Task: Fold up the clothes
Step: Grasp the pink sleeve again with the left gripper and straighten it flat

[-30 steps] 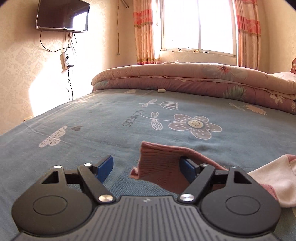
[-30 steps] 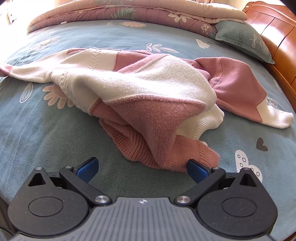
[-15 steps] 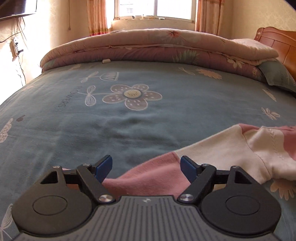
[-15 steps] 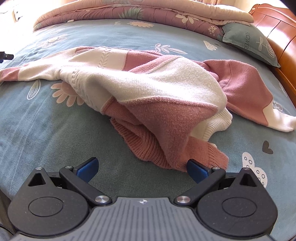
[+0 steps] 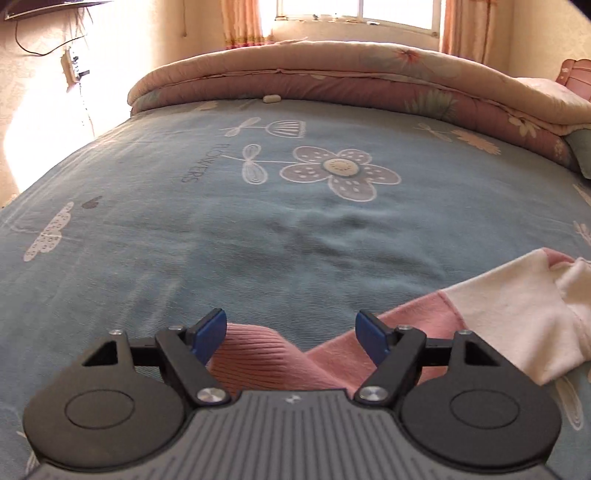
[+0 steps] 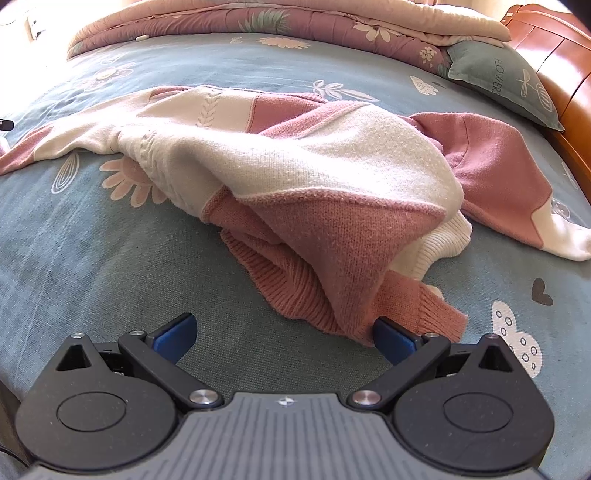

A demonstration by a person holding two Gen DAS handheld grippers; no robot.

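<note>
Left gripper (image 5: 291, 332): jaws closing, blue pads not pressing anything yet; pink ribbed cuff of the sweater (image 5: 491, 317) lies between them, sleeve running off to its right into a white section. Ahead of it only bare blue sheet (image 5: 221, 240), then a rolled quilt (image 5: 351, 77) well beyond, under the window (image 5: 354, 11).

Right gripper (image 6: 284, 332): jaws wide, holding nothing. Its right pad (image 6: 393, 339) sits just at or touching the pink ribbed hem; can't tell which. Sweater's crumpled body is heaped directly ahead, one sleeve trailing far left, the other off to the right. Pillow (image 6: 498, 81) and wooden headboard (image 6: 554, 48) far right ahead.

Hidden or unclear:
- cuff end under the left gripper body
- sweater's layers bunched, front/back unclear
- small white thing (image 5: 271, 98) at the quilt's edge, unidentifiable
- TV (image 5: 48, 4) cropped at top, left wall blown out by sun

Text: "FLOWERS" on sheet beside the flower print; "FLOWERS" on pillow, last letter cut off.
</note>
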